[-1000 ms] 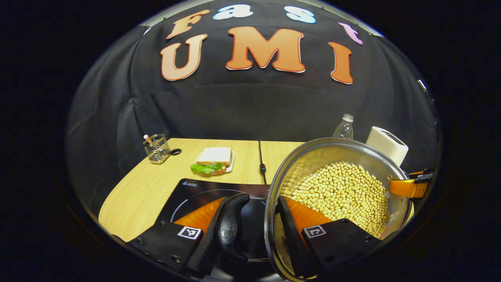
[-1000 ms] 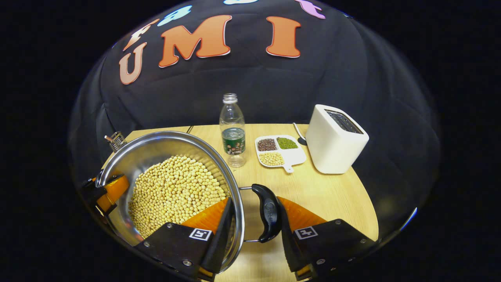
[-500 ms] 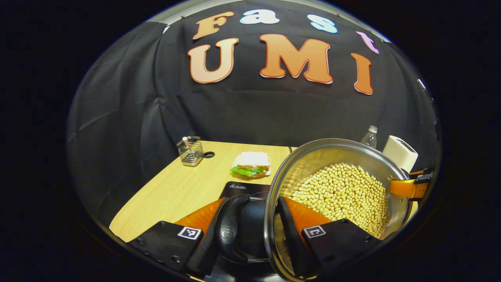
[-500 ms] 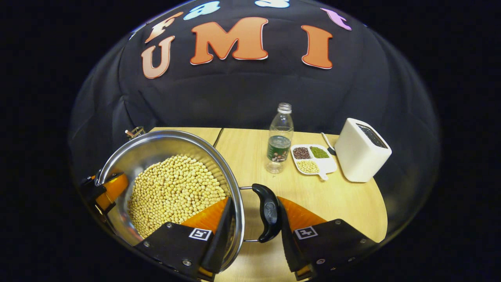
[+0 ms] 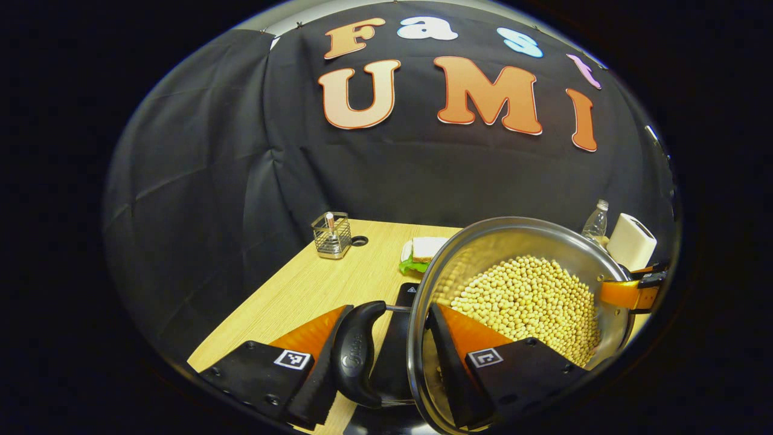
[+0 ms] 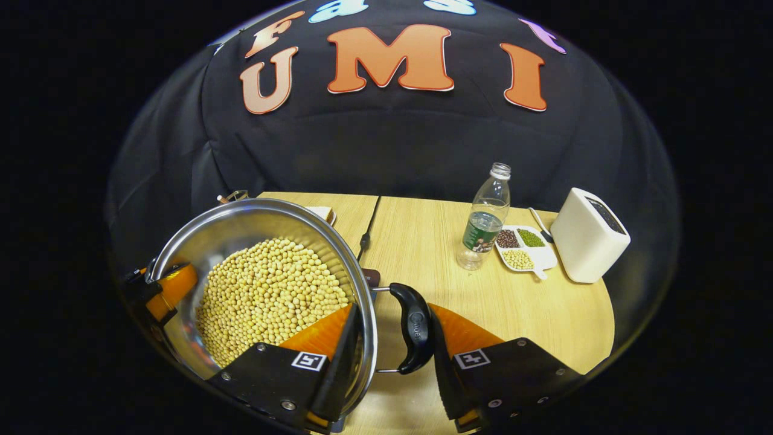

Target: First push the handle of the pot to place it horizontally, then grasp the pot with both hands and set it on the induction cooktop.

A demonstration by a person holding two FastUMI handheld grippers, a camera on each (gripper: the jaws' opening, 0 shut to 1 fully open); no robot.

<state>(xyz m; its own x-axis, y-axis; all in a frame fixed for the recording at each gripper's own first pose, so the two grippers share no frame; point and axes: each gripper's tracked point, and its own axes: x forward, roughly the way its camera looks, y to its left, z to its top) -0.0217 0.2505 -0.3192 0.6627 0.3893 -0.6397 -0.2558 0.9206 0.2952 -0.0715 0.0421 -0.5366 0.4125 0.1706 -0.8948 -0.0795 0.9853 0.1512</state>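
A steel pot [image 5: 525,290] full of soybeans hangs between both grippers. In the left gripper view, my left gripper [image 5: 388,323] is shut across the pot's black left handle [image 5: 359,353] and rim, one finger outside the handle and one inside the wall. My right gripper [image 6: 392,317] is shut the same way on the black right handle [image 6: 413,329] of the pot [image 6: 266,290]. Each view shows the other gripper at the pot's far rim [image 5: 634,291] [image 6: 163,293]. The black induction cooktop [image 5: 386,362] lies beneath the pot, and its corner [image 6: 369,277] peeks out.
On the wooden table [image 6: 423,241] stand a wire utensil basket [image 5: 331,235], a sandwich on a plate [image 5: 423,249], a plastic bottle [image 6: 486,220], a divided dish of beans [image 6: 522,248] and a white toaster [image 6: 589,241]. A black cable [image 6: 365,235] runs to the cooktop.
Both grippers have carried the pot leftward over the table. The bottle, dish and toaster have slid right in the right gripper view, and more of the cooktop is covered by the pot.
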